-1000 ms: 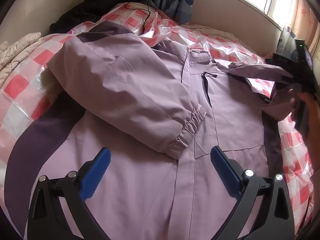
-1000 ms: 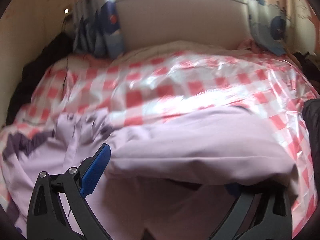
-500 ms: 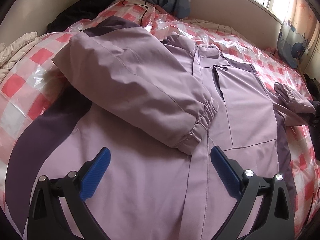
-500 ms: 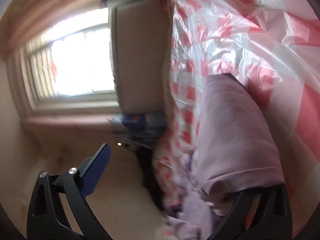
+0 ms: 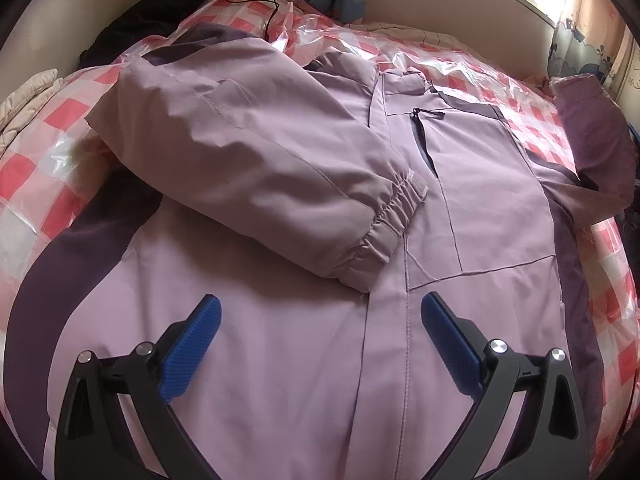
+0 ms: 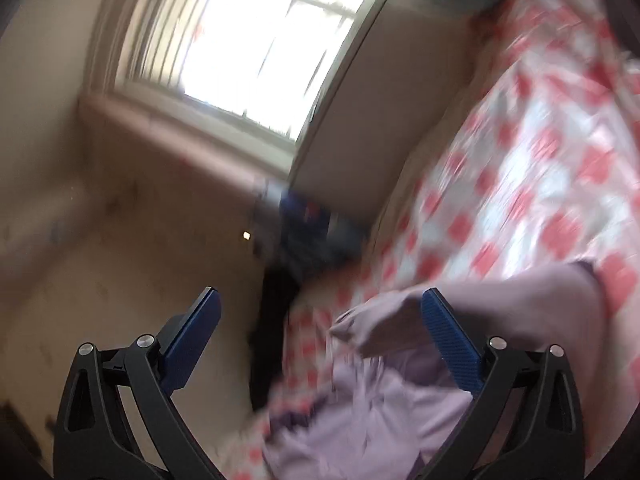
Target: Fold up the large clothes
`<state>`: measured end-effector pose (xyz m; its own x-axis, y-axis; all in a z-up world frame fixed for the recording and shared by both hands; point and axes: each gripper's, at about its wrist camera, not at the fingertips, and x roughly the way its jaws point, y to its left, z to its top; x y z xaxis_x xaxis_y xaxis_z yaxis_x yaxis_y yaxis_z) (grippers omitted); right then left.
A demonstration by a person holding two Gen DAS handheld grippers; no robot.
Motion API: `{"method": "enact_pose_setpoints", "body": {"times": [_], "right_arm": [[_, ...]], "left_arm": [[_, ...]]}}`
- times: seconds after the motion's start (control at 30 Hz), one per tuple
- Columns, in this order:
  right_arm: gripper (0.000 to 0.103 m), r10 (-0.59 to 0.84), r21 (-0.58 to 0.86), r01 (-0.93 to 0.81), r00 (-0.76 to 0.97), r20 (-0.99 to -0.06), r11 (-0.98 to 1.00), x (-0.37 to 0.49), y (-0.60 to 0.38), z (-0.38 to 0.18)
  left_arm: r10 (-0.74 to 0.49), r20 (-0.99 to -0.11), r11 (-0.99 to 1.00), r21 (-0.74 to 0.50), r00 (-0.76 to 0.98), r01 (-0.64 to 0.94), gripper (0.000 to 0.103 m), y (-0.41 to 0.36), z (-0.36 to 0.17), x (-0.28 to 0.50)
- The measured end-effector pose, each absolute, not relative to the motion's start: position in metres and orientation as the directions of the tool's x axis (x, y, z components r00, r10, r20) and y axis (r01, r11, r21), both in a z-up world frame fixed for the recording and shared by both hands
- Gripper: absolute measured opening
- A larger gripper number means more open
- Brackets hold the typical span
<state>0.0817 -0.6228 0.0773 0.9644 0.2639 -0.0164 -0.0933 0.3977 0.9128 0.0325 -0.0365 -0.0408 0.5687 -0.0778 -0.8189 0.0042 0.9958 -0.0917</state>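
You are working over a bed covered with a glossy red-and-white checked sheet, its padded headboard under a bright window. Your left gripper hangs with its blue pads spread wide and nothing between them, just above the lower front of the lilac jacket. The jacket lies flat on its back across the sheet, front placket running up from between your fingers towards the collar. One sleeve is folded across the chest, its elasticated cuff lying beside the placket, near the dark chest zip. Darker purple panels run down both sides of the body. The other sleeve rises at the far right edge of the bed, lifted off the sheet. Dark clothing is heaped by the headboard.

Your right gripper is tilted hard over, its view blurred. Its pads also stand wide apart; lilac fabric lies behind and beside the right pad, but you are not pinching it.
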Motion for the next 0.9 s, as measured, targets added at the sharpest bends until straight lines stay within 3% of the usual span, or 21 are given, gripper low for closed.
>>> {"method": "enact_pose_setpoints", "body": {"times": [0.07,0.13,0.23,0.37,0.43,0.47,0.6,0.7,0.83,0.9], "right_arm": [[0.097,0.135,0.966,0.03,0.989,-0.066,0.258,0.05,-0.678,0.054],[0.097,0.117,0.969,0.115,0.983,-0.144,0.22,0.022,-0.697,0.033],[0.097,0.227,0.9,0.197,0.926,-0.302,0.389,-0.017,-0.664,0.024],[0.097,0.416,0.778,0.264,0.724,-0.55,0.57,-0.008,-0.57,-0.015],[0.097,0.374,0.668,0.286,0.649,-0.662,0.687,-0.008,-0.532,-0.021],[0.097,0.269,0.557,0.297,0.642,-0.717,0.776,-0.002,-0.514,-0.01],[0.097,0.102,0.358,0.247,0.681,-0.726,0.9,0.06,-0.463,0.041],[0.097,0.18,0.323,0.126,0.621,-0.763,0.938,0.153,-0.42,0.069],[0.097,0.311,0.451,0.167,0.518,-0.797,0.877,0.278,-0.385,0.019],[0.097,0.279,0.446,0.268,0.489,-0.826,0.854,0.313,-0.405,-0.017]], "left_arm": [[-0.083,-0.822,0.995,-0.098,0.564,0.005,0.096,-0.036,-0.041,0.033],[-0.084,-0.818,0.995,-0.098,0.569,0.006,0.096,-0.036,-0.04,0.032],[-0.081,-0.807,0.996,-0.093,0.585,0.009,0.096,-0.037,-0.035,0.03],[-0.06,-0.791,0.996,-0.091,0.609,-0.019,0.096,-0.032,-0.029,0.028],[-0.059,-0.789,0.995,-0.094,0.612,-0.025,0.096,-0.029,-0.026,0.028],[-0.054,-0.785,0.995,-0.093,0.617,-0.032,0.096,-0.027,-0.025,0.027],[-0.071,-0.787,0.988,-0.14,0.612,-0.066,0.096,-0.016,-0.025,0.027],[-0.091,-0.792,0.986,-0.157,0.604,-0.057,0.096,-0.019,-0.029,0.029],[-0.105,-0.805,0.991,-0.132,0.584,-0.004,0.096,-0.029,-0.035,0.031],[-0.104,-0.813,0.993,-0.119,0.573,0.011,0.096,-0.032,-0.038,0.033]]}}
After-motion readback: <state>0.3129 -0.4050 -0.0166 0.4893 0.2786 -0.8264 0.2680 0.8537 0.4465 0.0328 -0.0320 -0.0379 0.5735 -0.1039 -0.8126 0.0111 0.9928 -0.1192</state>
